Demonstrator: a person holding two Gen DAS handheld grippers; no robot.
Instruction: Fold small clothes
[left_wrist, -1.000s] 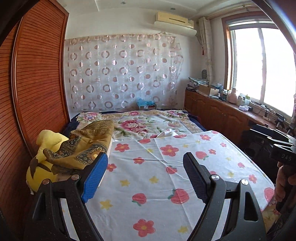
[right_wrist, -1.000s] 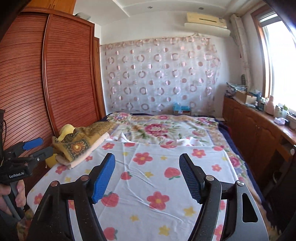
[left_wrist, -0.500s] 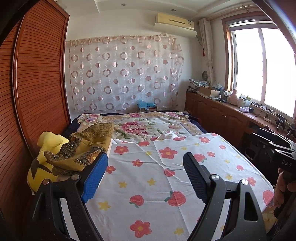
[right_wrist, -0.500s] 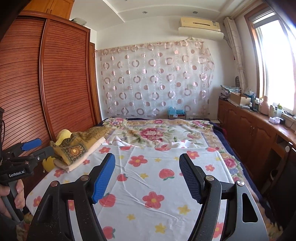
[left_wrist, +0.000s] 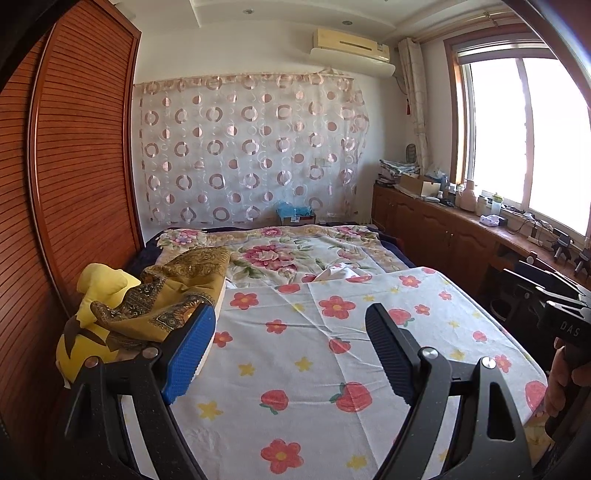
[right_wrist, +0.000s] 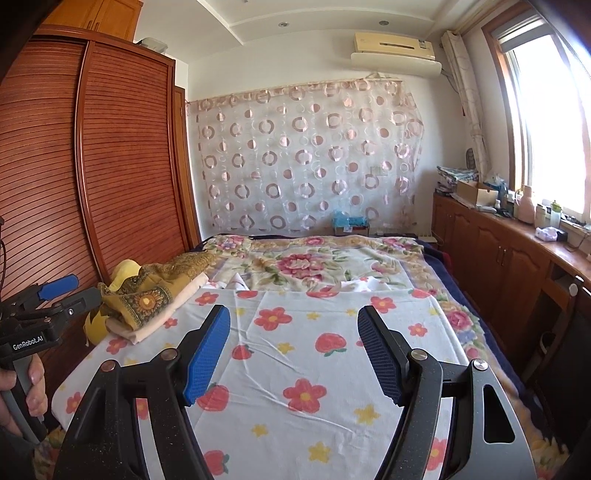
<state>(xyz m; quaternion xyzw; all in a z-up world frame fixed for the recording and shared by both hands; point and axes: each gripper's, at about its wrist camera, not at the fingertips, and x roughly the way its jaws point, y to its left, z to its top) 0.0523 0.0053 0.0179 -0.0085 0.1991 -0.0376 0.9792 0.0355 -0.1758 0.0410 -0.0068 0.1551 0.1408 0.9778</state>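
Both claws spread wide, nothing pinched: left gripper and right gripper hover over the bed.

Folding not started, as far as I can judge: the ochre paisley-print cloth pile sits crumpled on a yellow plush toy at the bed's left edge, well apart from both claws. White flower-and-strawberry sheet lies spread flat and free. Slatted wooden wardrobe left, bright window right.

White cloth with printed flowers: thin woven, matt, faintly creased. Mustard patterned fabric at nine o'clock: soft, matt. Wardrobe doors: ribbed wood, satin varnish. Finger pads: dimpled blue rubber. Curtain at twelve o'clock: sheer, shiny rings.
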